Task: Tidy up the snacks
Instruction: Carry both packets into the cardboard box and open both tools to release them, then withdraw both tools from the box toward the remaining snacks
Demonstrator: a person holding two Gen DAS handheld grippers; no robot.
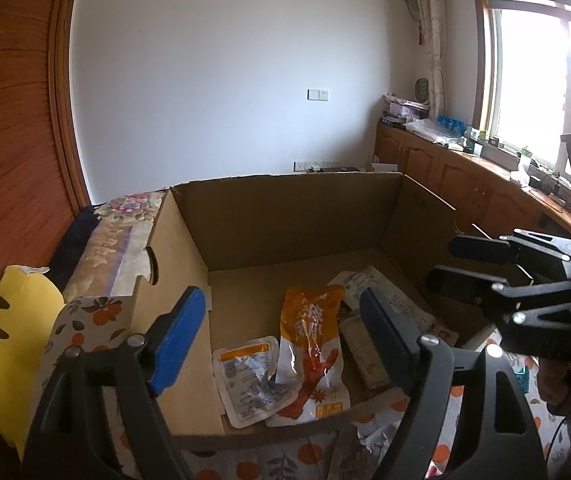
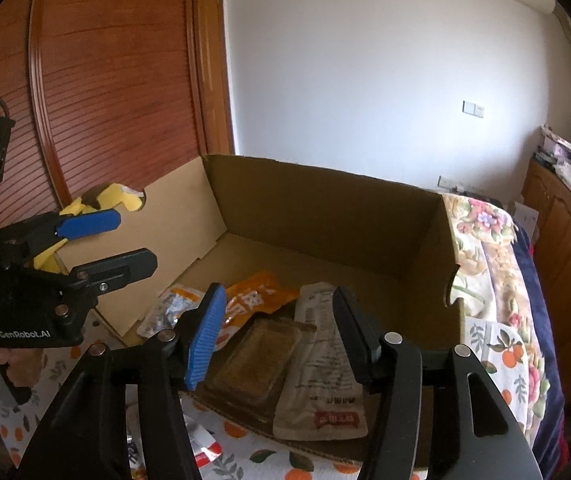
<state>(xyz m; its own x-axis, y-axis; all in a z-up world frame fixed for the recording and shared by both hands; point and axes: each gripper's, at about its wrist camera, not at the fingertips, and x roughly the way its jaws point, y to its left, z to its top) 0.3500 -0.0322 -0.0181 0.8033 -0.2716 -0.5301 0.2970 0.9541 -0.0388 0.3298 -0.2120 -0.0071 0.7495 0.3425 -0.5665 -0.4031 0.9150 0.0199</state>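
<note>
Both tongs, left (image 1: 281, 328) and right (image 2: 279, 336), gape empty above snack packets (image 1: 311, 344) in a box (image 1: 285, 216).

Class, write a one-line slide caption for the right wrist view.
Open right gripper above snack packets in a brown cardboard box.

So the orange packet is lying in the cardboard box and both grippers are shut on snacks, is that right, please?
Not quite: the orange packet is in the box, but the left gripper and right gripper are open and hold nothing, as both wrist views show.
</note>
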